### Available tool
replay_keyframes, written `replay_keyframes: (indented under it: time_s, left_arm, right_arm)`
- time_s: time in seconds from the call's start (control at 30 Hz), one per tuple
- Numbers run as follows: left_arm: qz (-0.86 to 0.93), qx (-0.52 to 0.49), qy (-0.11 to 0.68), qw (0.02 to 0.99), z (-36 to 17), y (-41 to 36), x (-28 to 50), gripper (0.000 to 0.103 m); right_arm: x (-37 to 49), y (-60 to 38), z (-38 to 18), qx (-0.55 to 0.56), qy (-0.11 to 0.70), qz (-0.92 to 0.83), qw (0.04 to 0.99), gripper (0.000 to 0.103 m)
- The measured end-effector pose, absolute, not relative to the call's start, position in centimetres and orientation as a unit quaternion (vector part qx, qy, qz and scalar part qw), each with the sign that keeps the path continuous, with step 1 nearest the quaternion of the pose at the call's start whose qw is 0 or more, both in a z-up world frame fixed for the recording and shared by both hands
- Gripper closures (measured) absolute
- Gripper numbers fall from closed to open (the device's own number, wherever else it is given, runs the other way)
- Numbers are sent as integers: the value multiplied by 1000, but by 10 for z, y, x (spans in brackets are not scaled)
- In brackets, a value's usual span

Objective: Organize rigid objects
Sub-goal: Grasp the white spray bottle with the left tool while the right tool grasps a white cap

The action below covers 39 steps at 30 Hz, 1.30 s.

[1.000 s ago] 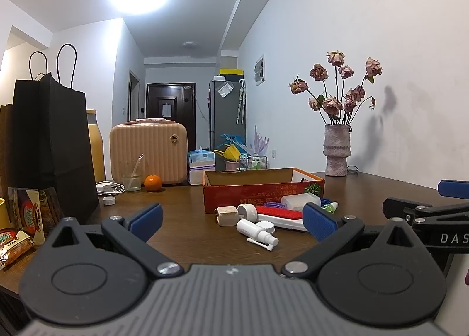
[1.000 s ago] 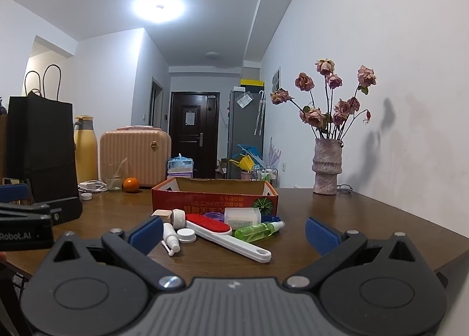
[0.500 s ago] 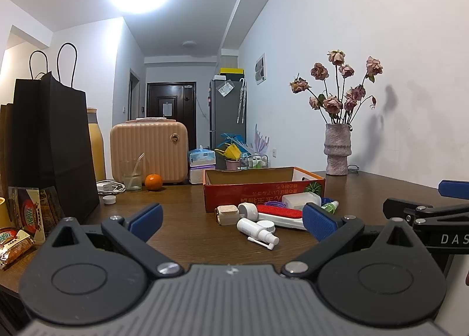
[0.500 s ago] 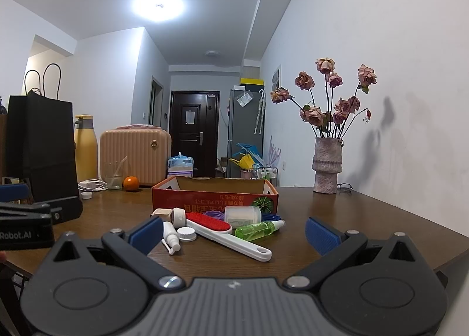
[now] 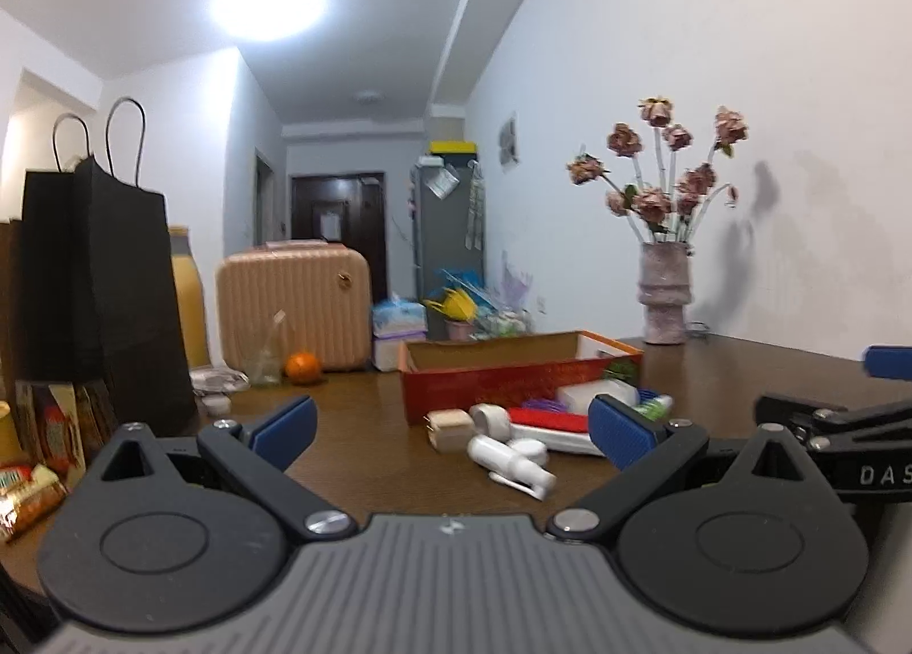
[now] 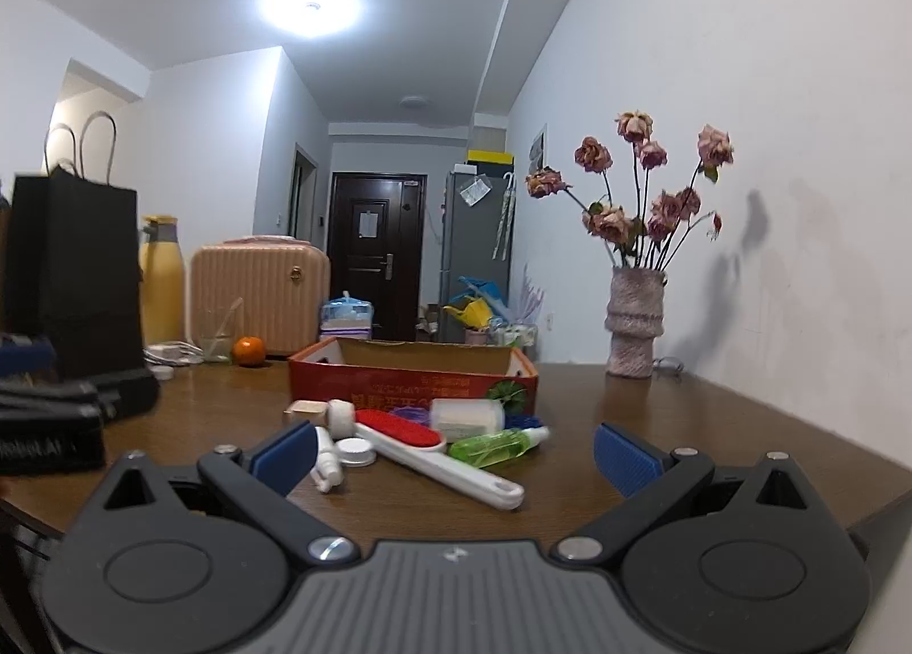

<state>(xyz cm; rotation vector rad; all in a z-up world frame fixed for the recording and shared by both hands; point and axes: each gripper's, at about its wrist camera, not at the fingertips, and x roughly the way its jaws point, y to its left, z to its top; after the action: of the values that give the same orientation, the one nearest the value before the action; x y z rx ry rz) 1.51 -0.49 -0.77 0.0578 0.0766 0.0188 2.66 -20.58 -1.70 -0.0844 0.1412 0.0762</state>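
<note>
Reaching with both the left gripper (image 5: 453, 429) and the right gripper (image 6: 456, 449) spread wide and empty toward the clutter at frame centre before the red box (image 6: 413, 377) risks nudging the seemingly round white spray bottle (image 5: 510, 463), rolling it.

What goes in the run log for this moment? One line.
left gripper: open, empty | right gripper: open, empty | items: outside red box
</note>
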Motion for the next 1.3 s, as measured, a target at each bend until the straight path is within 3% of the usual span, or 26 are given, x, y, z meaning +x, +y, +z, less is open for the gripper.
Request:
replay_keyframes:
  time_s: [0.43,0.57,0.67,0.8,0.87,0.9,1.1,1.17,1.23,1.3]
  left_arm:
    - [11,-31,161,986,-24,16,130,0]
    - [-7,-40,193,980,-30,17,158,0]
    - [-28,-40,209,977,-33,10,178,0]
    - [-50,-21,233,971,-41,-7,201,13]
    - [-51,-11,247,967,-46,-16,213,20]
    - [-52,-10,254,966,-49,-19,219,23]
    - [-44,-19,297,954,-59,-30,256,31]
    - [-30,-12,305,952,-62,-31,266,42]
    - [-18,-15,315,949,-65,-24,271,66]
    - [-9,-4,319,948,-65,-14,268,72]
  right_arm:
    - [138,-225,-40,-34,109,82,990,0]
    - [169,-223,-42,-63,162,86,981,0]
    - [188,-222,-44,-87,175,93,976,7]
    - [211,-221,-47,-102,192,121,968,25]
    - [222,-221,-48,-89,204,130,966,45]
    - [224,-223,-48,-77,207,142,965,49]
    - [236,-212,-49,-53,209,204,955,52]
    - [239,-208,-50,-44,215,212,952,53]
    - [240,-204,-50,-33,224,229,947,57]
    - [242,-196,-50,-33,228,246,941,62]
